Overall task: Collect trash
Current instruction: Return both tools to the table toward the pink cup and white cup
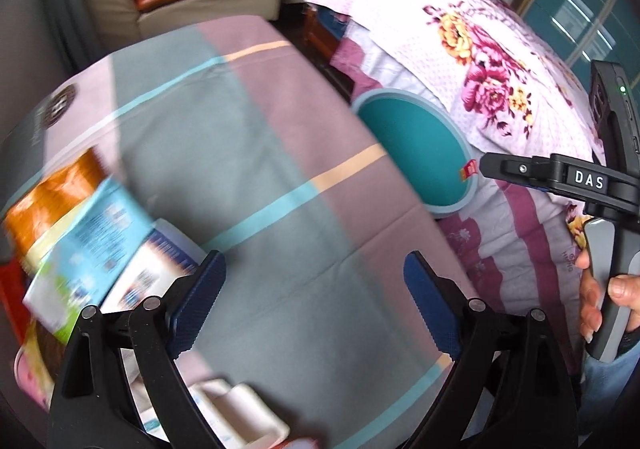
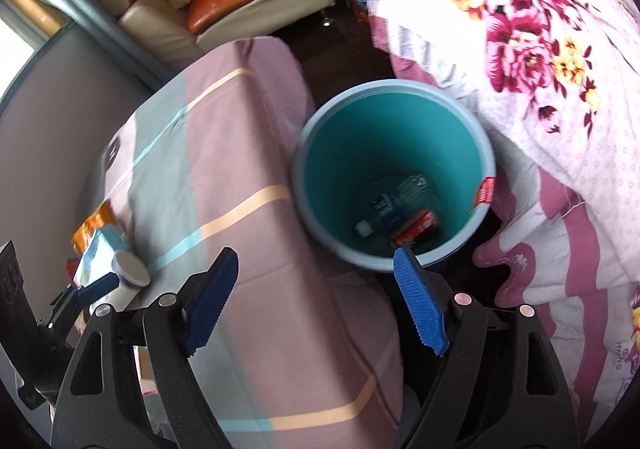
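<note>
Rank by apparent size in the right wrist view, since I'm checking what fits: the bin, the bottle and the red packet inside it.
1. Bin, by far the largest.
2. Bottle.
3. Red packet, though partly hidden and deeper down, so unsure.

Round teal plastic bin (image 2: 394, 153): smooth, slightly glossy. Pink-grey striped cloth cover (image 1: 260, 169): matt, creased. Blue ribbed gripper pads (image 2: 420, 305): rough.

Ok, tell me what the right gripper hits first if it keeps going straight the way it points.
Probably the striped cloth, near its edge. The right gripper is open and empty, and the teal bin sits just right of its line, so it might clip the rim instead; depth is unclear.
</note>
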### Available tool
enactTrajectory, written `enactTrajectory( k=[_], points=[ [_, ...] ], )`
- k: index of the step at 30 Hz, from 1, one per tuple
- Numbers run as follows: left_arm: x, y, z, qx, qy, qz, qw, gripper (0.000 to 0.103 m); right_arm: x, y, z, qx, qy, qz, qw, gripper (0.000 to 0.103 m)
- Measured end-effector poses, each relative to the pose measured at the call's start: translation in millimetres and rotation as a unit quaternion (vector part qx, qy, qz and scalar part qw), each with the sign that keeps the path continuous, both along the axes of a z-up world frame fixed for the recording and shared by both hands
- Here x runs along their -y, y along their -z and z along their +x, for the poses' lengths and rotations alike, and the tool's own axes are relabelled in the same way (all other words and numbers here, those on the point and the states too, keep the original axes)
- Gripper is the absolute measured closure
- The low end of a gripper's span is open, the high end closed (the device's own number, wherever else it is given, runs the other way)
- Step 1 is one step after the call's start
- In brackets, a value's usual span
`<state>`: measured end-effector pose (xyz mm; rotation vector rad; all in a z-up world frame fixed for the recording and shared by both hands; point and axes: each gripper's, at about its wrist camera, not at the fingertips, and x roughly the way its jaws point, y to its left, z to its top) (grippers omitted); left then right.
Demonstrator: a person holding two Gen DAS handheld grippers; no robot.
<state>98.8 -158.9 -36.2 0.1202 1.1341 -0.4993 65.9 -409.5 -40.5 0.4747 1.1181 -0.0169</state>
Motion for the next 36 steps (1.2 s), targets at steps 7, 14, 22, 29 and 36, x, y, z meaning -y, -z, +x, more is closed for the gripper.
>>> enactTrajectory(
  k=[7, 14, 22, 29, 36],
  points=[
    [-69, -14, -20, 0.02, -0.043, -0.002, 0.9989, 0.012, -53, -10, -5, -0.004, -0.044, -0.01, 0.999, 0.026],
    [-151, -18, -42, 0.047, -0.141, 0.019, 0.9888, 0.012, -118, -12, -3, -0.023, -0.099, -0.018, 0.995, 0.026],
    [-255, -9, -66, 0.036, -0.253, -0.004, 0.9668, 0.012, -204, -5, 21, -0.051, -0.171, -0.009, 0.984, 0.026],
    [-295, 13, -70, 0.001, -0.299, -0.029, 0.9537, 0.012, -250, 2, 48, -0.064, -0.174, -0.005, 0.983, 0.026],
    [-294, 19, -62, -0.005, -0.294, -0.04, 0.9549, 0.011, -252, 23, 67, -0.098, -0.137, 0.03, 0.985, 0.026]
  ],
)
